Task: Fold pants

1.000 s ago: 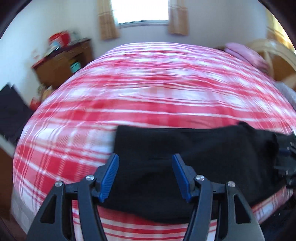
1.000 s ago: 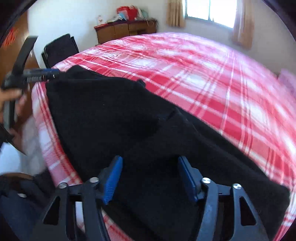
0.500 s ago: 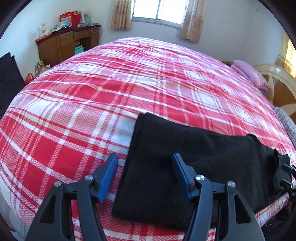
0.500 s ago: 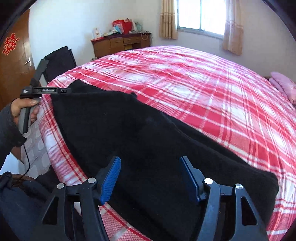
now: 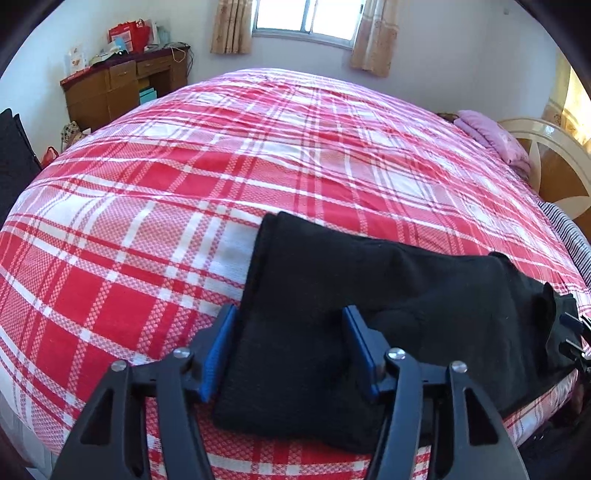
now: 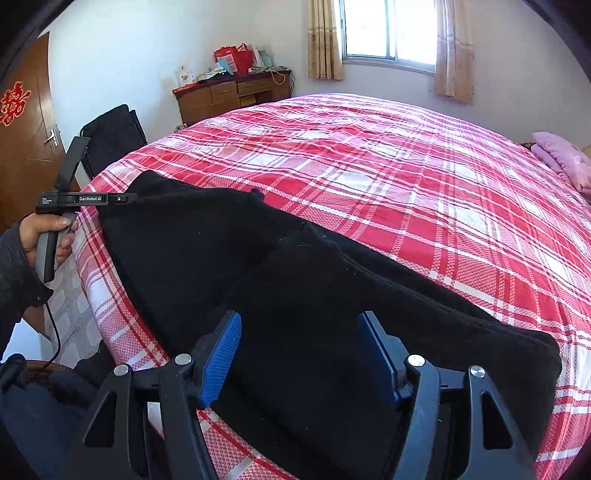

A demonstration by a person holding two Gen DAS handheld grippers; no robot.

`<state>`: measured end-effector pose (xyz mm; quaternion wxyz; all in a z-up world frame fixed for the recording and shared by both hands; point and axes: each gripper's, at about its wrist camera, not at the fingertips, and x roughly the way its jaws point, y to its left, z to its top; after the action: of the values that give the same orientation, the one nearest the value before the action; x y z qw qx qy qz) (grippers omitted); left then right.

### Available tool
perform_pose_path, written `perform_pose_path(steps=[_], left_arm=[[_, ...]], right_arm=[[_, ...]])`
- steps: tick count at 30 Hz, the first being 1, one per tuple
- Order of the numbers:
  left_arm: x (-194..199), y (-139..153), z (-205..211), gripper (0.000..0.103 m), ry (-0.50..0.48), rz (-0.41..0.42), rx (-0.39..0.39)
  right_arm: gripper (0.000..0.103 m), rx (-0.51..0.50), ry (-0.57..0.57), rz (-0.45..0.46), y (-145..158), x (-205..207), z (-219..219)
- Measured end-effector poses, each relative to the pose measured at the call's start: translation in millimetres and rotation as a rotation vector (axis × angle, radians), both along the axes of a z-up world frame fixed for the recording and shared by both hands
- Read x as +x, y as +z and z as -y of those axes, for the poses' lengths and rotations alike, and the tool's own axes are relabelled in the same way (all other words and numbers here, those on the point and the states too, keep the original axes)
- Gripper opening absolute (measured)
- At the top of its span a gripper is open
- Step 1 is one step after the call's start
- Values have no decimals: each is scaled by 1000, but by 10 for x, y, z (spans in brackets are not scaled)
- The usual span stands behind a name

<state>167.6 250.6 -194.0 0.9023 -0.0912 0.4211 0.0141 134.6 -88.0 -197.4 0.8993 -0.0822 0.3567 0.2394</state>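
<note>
Black pants [image 5: 369, 295] lie folded lengthwise along the near edge of a bed with a red and white plaid cover [image 5: 221, 166]. My left gripper [image 5: 290, 354] is open, its blue pads straddling the left end of the pants just above the cloth. My right gripper [image 6: 301, 354] is open over the other end of the pants [image 6: 277, 295]. In the right wrist view the left gripper [image 6: 122, 198] shows at the far left end of the pants, held by a hand.
A wooden desk [image 5: 122, 85] with red bags stands by the far wall, under a curtained window [image 5: 306, 18]. A pink pillow [image 5: 491, 136] and cream headboard [image 5: 546, 162] are at the right. A black chair [image 6: 110, 136] and a door [image 6: 22, 129] are left.
Both grippers stayed open and pulled up and back a little from the pants. The left view steadied and now shows more of the bed. The pants lie flat.
</note>
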Motion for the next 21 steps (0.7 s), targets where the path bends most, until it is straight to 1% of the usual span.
perform_pose_path(steps=[1, 2, 3, 4, 5, 6, 9, 14, 21], left_arm=[[-17, 10, 9, 51, -3, 8, 3], [-33, 30, 3, 42, -1, 12, -3], [-38, 51, -16, 27, 5, 14, -23], [-51, 88, -48, 24, 9, 20, -62], [-64, 125, -65, 22, 11, 27, -83], [-68, 152, -54, 21, 2, 31, -87], [-120, 267, 20, 20, -23, 57, -86], [-190, 506, 115, 20, -65, 105, -155], [-276, 878, 387, 20, -127, 176, -165]], right_arm=[[67, 0, 1, 5, 7, -7, -2], [67, 1, 1, 8, 13, -12, 2], [67, 4, 0, 11, 15, -15, 11], [67, 9, -3, 15, 21, -17, 20], [67, 16, -7, 18, 31, -14, 35], [67, 19, -12, 19, 36, -10, 45], [67, 29, -28, 19, 43, 3, 85], [67, 30, -72, 12, 95, 32, 164], [67, 64, -123, 14, 260, -6, 355]])
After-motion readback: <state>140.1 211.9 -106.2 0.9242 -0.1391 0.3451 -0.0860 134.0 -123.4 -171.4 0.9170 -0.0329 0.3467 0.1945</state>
